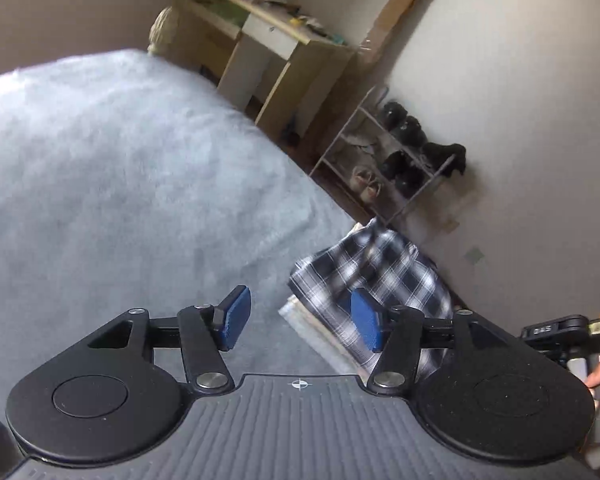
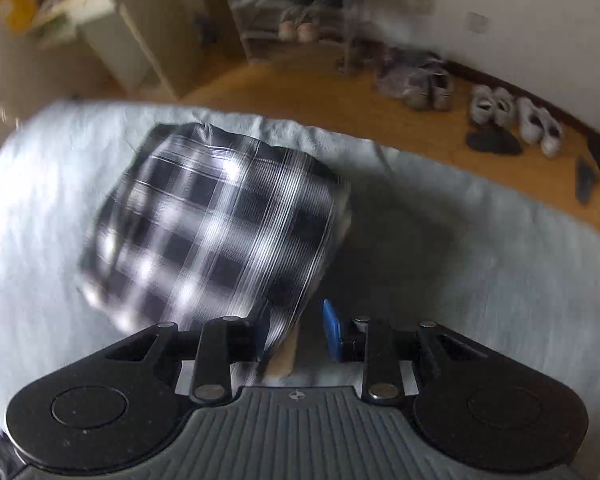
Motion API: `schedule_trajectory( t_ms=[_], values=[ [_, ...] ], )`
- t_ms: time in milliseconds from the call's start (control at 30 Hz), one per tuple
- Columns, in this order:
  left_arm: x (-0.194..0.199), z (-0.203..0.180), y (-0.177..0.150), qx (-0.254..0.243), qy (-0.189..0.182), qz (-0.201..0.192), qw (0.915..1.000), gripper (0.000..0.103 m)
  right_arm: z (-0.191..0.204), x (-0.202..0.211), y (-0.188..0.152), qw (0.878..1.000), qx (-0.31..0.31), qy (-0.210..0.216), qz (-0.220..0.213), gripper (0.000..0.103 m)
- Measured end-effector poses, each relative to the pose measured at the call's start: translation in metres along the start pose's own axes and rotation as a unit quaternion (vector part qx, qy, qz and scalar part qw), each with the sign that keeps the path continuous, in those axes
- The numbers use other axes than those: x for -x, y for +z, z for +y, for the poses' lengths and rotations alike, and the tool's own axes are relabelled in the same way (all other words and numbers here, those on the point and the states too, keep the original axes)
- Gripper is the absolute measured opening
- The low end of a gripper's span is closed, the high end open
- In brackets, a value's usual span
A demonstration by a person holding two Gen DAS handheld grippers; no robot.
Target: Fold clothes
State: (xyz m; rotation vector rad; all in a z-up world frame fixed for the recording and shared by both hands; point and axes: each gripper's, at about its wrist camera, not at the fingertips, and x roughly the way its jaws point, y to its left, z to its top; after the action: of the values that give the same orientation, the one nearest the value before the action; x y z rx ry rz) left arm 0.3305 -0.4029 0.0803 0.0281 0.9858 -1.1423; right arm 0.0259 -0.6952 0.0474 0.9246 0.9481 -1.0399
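A black-and-white plaid garment (image 2: 216, 220), folded into a compact block, lies on the pale blue bedspread (image 2: 459, 240); it is motion-blurred. My right gripper (image 2: 298, 330) is open, its jaws partly apart, at the garment's near edge, and the cloth overlaps its left finger (image 2: 264, 330). In the left wrist view the same plaid garment (image 1: 383, 280) lies near the bed's right edge on top of a lighter folded piece (image 1: 311, 330). My left gripper (image 1: 300, 320) is open and empty above the bed, its right finger (image 1: 365, 322) in front of the plaid.
A wooden desk (image 1: 284, 52) and a shoe rack (image 1: 391, 156) stand against the wall beyond the bed. Several shoes (image 2: 511, 116) lie on the wooden floor (image 2: 339, 92). The other gripper and a hand (image 1: 599, 374) show at the right edge.
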Motion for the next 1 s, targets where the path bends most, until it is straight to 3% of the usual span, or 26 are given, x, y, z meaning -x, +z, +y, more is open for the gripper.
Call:
schedule_trajectory(
  t_ms=[133,233,367,500,533,600,700,767,867,1000],
  values=[
    [0.010,0.008,0.013,-0.038,-0.015,0.021,0.9990,0.057,0.002,0.059,-0.041,0.999,0.025,0.004,-0.044,0.032],
    [0.019,0.017,0.016,-0.063,-0.016,0.015,0.9978,0.067,0.013,0.099,-0.077,0.989,0.098,-0.038,-0.099,0.037],
    [0.029,0.038,0.019,-0.050,0.005,0.036,0.9981,0.071,0.031,0.119,-0.106,0.980,0.127,-0.044,-0.144,0.043],
    [0.036,0.040,0.037,-0.031,0.018,0.045,0.9983,0.072,0.054,0.131,-0.113,0.978,0.128,-0.022,-0.164,0.045],
    [0.041,0.037,0.040,-0.037,0.018,0.037,0.9985,0.075,0.059,0.134,-0.112,0.978,0.132,-0.017,-0.161,0.046],
    [0.049,0.029,0.044,-0.052,0.021,0.018,0.9983,0.090,0.067,0.144,-0.106,0.976,0.147,-0.005,-0.158,0.046],
    [0.058,0.020,0.038,-0.054,0.028,-0.027,0.9978,0.097,0.076,0.171,-0.091,0.965,0.187,0.001,-0.184,0.047],
    [0.066,0.015,0.029,-0.047,0.034,-0.061,0.9964,0.098,0.074,0.188,-0.078,0.956,0.211,0.006,-0.206,0.052],
    [0.074,-0.009,0.003,-0.033,0.051,-0.085,0.9945,0.100,0.061,0.209,-0.067,0.943,0.244,0.019,-0.226,0.067],
    [0.085,-0.040,-0.031,-0.014,0.074,-0.117,0.9903,0.103,0.036,0.215,-0.067,0.933,0.281,0.040,-0.221,0.070]
  ],
)
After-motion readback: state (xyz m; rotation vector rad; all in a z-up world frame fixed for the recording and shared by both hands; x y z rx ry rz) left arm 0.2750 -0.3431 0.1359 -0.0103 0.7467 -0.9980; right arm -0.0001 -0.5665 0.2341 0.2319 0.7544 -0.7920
